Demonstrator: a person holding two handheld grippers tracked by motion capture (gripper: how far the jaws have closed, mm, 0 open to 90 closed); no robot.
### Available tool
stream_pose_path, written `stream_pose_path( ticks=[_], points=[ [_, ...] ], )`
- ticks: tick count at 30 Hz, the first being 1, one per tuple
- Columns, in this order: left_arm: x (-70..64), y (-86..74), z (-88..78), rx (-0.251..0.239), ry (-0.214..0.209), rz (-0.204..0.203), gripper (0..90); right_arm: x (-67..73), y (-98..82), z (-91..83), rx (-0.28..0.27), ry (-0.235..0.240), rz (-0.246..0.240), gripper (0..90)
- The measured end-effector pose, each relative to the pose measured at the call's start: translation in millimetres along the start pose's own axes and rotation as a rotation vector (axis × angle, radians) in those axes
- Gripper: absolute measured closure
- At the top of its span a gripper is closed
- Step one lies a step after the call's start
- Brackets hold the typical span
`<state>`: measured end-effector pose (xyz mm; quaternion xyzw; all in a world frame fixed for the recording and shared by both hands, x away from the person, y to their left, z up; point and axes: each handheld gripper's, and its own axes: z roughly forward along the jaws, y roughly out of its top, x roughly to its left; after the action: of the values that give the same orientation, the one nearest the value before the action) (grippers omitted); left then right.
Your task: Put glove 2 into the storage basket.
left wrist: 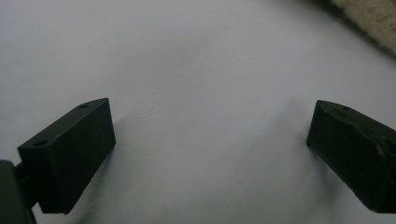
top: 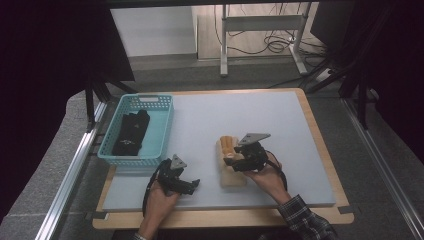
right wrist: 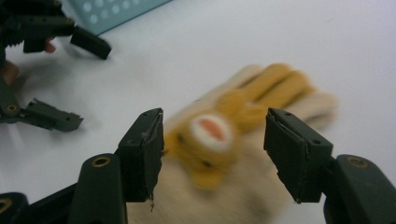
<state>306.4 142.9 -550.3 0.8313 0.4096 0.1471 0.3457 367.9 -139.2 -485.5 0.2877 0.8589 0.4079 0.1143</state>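
Note:
A beige glove [top: 231, 176] with yellow fingers and a yellow animal face lies on the white mat [top: 260, 112], right of centre. My right gripper [top: 231, 163] hangs low over it, pointing left. In the right gripper view the jaws of this gripper [right wrist: 214, 140] stand open on either side of the glove's [right wrist: 275, 84] face, and the pads do not press on it. My left gripper [top: 194, 184] rests near the mat's front edge, left of the glove. Its jaws [left wrist: 210, 135] are wide open over bare mat, and it also appears as the left gripper [right wrist: 95, 86] in the right gripper view.
A turquoise basket [top: 162, 122] stands at the mat's left edge with a black folded piece of cloth [top: 131, 132] inside; its corner [right wrist: 112, 11] appears in the right gripper view. The wooden table edge [top: 322, 145] borders the mat. Metal rails run along both sides.

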Motion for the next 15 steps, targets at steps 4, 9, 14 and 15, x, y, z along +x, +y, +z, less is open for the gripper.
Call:
stream_pose_path(
  ticks=[4, 9, 14, 15],
  points=[
    [0.0, 0.0, 0.1, -0.001, 0.0, 0.0, 1.2, -16.2, -1.8, -20.7, -0.03, -0.044, 0.025, 41.9],
    [0.1, 0.0, -0.1, 0.002, -0.001, 0.002, 1.2, -31.9, -16.2, -33.8, -0.011, -0.064, 0.069, 63.5],
    [-0.1, 0.0, -0.1, 0.001, -0.001, -0.001, 1.2, -31.1, -33.0, -33.5, 0.032, -0.048, 0.066, 74.2],
    [-0.1, 0.0, -0.1, 0.001, -0.001, -0.001, 1.2, -30.0, -36.2, -32.9, 0.039, -0.041, 0.064, 75.4]
  ],
)
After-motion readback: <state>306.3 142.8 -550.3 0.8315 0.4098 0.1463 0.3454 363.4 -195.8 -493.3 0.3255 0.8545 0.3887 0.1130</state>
